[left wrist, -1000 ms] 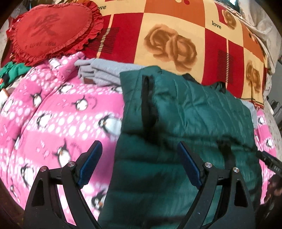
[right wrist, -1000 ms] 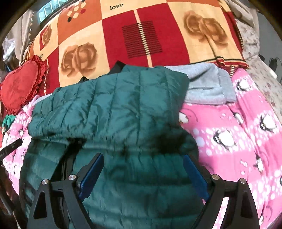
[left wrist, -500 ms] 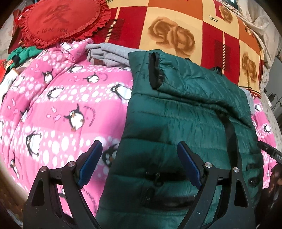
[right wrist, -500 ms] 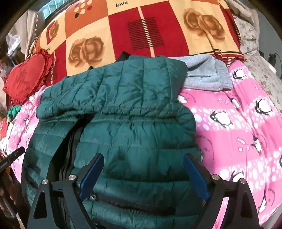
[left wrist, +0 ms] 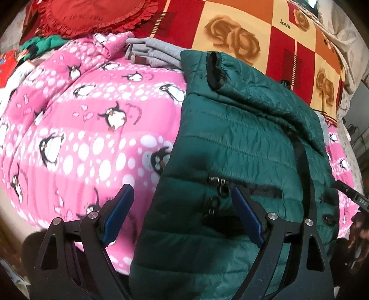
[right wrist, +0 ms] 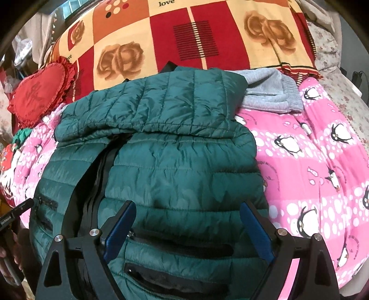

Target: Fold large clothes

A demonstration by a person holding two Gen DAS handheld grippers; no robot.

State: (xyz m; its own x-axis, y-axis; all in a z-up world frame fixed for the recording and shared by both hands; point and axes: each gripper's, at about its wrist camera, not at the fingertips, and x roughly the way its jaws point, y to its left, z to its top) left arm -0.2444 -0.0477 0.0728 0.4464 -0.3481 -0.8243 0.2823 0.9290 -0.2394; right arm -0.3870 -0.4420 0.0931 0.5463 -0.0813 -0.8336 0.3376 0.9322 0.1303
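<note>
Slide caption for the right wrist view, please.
Open right gripper above a dark green quilted puffer jacket, sleeves folded across, on a pink penguin-print blanket.

Bed: pink fleece penguin-print blanket (left wrist: pixel 96 129) is covering it, bulging softly.
Far side: red, orange and cream rose-patterned checked blanket (right wrist: pixel 196 34) is lying across.
On the pink blanket: dark green quilted puffer jacket (right wrist: pixel 175 166) is lying spread, sleeve folded over; folded grey knit garment (right wrist: pixel 269 92) is sitting just behind it.
Far corner: red frilled heart-shaped cushion (left wrist: pixel 92 13) is resting.
</note>
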